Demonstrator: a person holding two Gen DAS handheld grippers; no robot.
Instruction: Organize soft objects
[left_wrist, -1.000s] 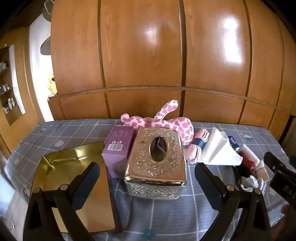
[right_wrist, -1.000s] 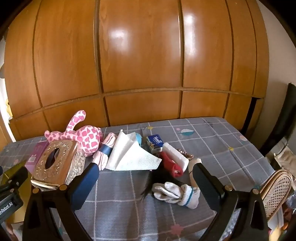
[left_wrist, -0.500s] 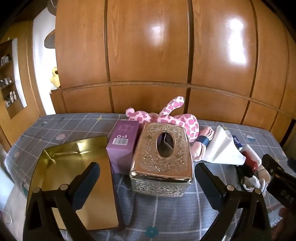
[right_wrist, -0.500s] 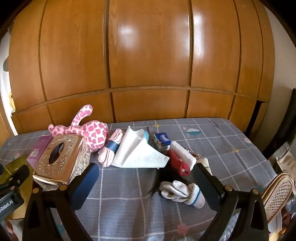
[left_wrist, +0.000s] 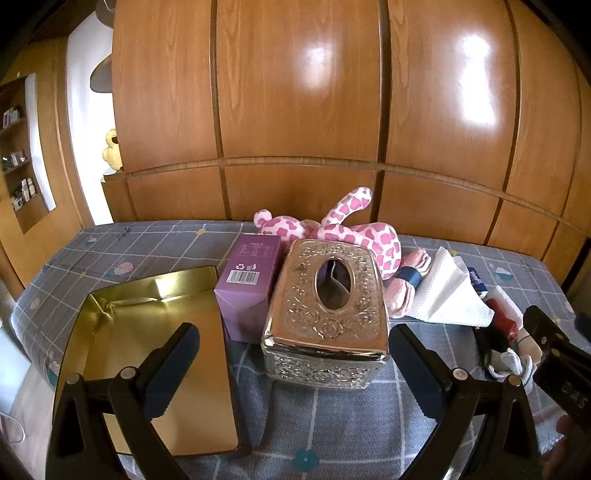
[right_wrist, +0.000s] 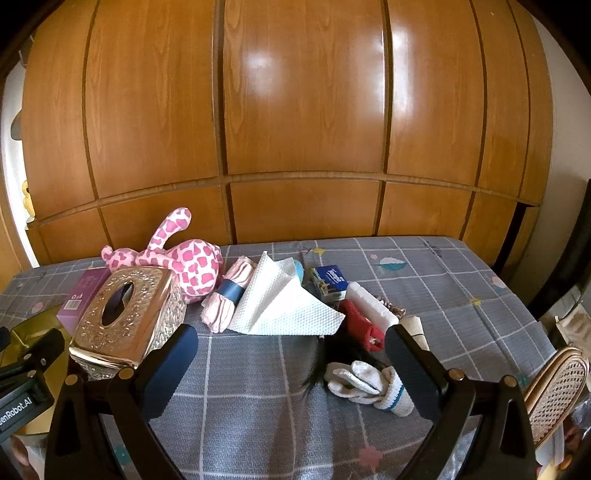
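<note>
Between the right gripper's (right_wrist: 291, 365) wide-spread, empty fingers, a white sock (right_wrist: 364, 382) lies on the grey checked cloth (right_wrist: 443, 288), touching the right finger. Ahead of the left gripper (left_wrist: 293, 365), equally wide and empty, sits the embossed tissue box (left_wrist: 327, 314). "enRobot.AI" reads, cut off, on the neighbouring tool.
</note>
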